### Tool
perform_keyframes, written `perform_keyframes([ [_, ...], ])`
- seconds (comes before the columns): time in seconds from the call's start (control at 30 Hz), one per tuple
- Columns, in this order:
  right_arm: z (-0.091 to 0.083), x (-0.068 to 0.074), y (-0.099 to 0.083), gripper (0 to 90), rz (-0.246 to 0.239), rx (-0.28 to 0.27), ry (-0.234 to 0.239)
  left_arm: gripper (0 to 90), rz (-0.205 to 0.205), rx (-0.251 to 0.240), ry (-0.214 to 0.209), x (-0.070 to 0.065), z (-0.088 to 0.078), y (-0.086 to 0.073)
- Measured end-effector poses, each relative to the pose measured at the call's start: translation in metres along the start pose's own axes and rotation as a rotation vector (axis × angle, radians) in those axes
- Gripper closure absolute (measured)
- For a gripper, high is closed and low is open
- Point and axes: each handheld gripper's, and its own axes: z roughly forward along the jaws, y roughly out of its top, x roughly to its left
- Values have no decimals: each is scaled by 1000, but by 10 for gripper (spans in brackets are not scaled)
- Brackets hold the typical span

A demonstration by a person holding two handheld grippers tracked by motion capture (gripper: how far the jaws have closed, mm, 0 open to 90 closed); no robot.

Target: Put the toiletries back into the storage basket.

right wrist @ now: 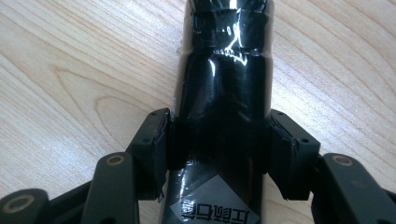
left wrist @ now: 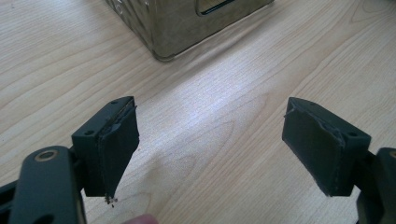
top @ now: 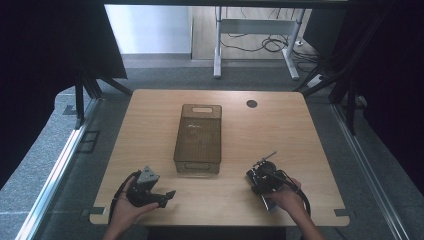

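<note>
The right gripper (right wrist: pixel 218 140) pinches a shiny black bottle (right wrist: pixel 223 93) lying near the table's right edge, probably to lift it. The left gripper (left wrist: pixel 210 149) waits, its 2 jaws spread wide, by the brown bin (top: pixel 198 137).

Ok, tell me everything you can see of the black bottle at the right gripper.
The black bottle is a glossy, dark, rounded body that looks like plastic or film-wrapped, with bright reflections and a ridge across its upper part. A grey label with printed characters sits at its near end. It lies on the wooden table, lengthwise along the right gripper, whose two pads press against its sides. In the high view it lies at the table's near right edge, right of the brown bin.
</note>
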Motion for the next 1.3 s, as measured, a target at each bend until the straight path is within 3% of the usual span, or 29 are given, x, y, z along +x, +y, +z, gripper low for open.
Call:
perform_keyframes([
  [0.23,-2,-13,0,463,32,6,86,189,0,1,0,0,1,0],
  [0.37,-2,-18,0,465,47,8,112,189,1,1,-1,0,1,0],
  [0.47,-6,-22,0,467,63,-11,164,189,0,2,0,0,1,0],
  [0.67,-15,-24,4,466,65,-33,169,189,0,1,-1,0,1,0],
  [1.07,-36,-25,21,468,77,-102,248,189,3,7,-1,-2,2,0],
  [1.2,-40,-24,27,468,73,-111,245,190,4,9,-2,-2,2,0],
  [1.3,-44,-25,35,468,69,-121,268,189,5,11,-2,-1,3,0],
])
